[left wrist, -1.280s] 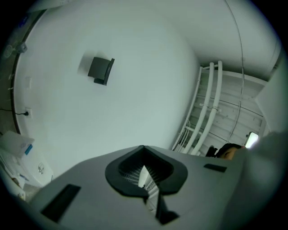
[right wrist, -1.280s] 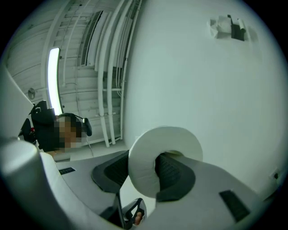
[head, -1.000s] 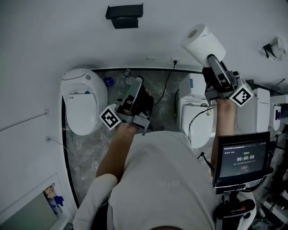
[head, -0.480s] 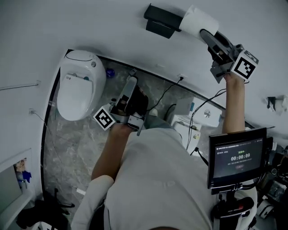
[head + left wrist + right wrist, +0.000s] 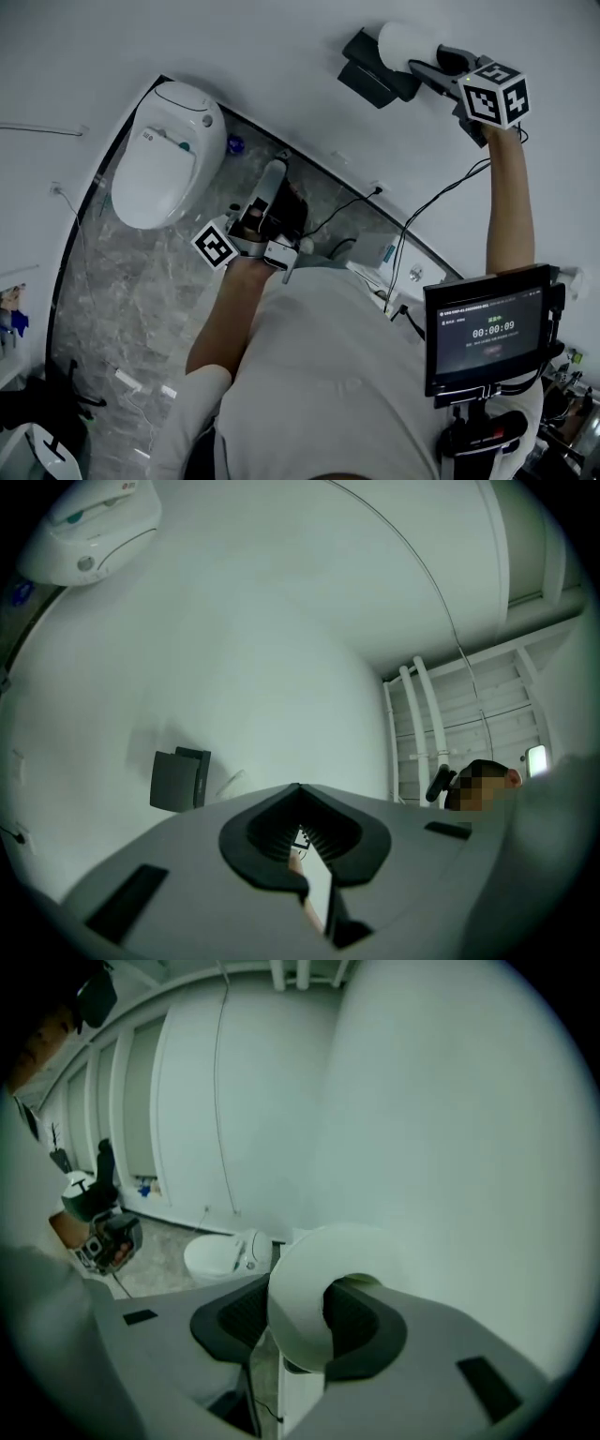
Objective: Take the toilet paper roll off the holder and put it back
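Observation:
The white toilet paper roll [image 5: 403,44] is up against the right end of the black wall holder [image 5: 373,73]. My right gripper [image 5: 424,62] is shut on it, raised high at the wall. In the right gripper view the roll [image 5: 302,1309] fills the gap between the jaws and hides the holder. My left gripper [image 5: 273,172] hangs low in front of the person's body, pointing at the wall, with nothing in it. In the left gripper view its jaws [image 5: 299,791] meet at the tips, and the holder [image 5: 179,780] shows far off on the wall.
A white toilet [image 5: 164,155] stands on the marble floor [image 5: 141,309] at the left. A black cable [image 5: 345,208] runs from a wall socket [image 5: 378,188]. A screen on a stand [image 5: 487,330] is at the lower right, close to the right arm.
The right gripper has carried the roll left to the holder until its end is against it. The head view has swung. The left gripper has stayed low.

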{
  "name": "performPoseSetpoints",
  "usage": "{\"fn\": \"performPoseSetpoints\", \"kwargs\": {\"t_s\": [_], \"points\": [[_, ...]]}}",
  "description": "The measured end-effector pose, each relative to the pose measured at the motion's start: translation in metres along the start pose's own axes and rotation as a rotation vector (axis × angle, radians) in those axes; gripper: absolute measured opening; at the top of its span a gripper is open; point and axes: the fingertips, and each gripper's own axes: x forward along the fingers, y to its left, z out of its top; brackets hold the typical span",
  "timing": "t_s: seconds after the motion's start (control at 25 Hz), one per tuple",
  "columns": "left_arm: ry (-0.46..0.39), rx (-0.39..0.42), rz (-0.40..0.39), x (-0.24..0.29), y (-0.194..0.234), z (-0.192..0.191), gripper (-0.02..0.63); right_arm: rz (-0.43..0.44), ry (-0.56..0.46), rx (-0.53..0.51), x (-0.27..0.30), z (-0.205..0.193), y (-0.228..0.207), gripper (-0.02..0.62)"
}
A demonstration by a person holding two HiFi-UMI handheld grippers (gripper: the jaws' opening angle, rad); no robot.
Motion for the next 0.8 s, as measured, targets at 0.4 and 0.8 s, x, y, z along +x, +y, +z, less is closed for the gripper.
{"fn": "performPoseSetpoints", "kwargs": {"t_s": [0.4, 0.8], "points": [[-0.101, 0.055, -0.035, -0.017, -0.01, 0.013, 0.003, 0.041, 0.391, -0.266, 0.034, -0.027, 0.0, 0.175], [-0.159, 0.075, -0.042, -0.028, -0.013, 0.019, 0.004, 0.128, 0.603, -0.394, 0.045, -0.032, 0.004, 0.176]]}}
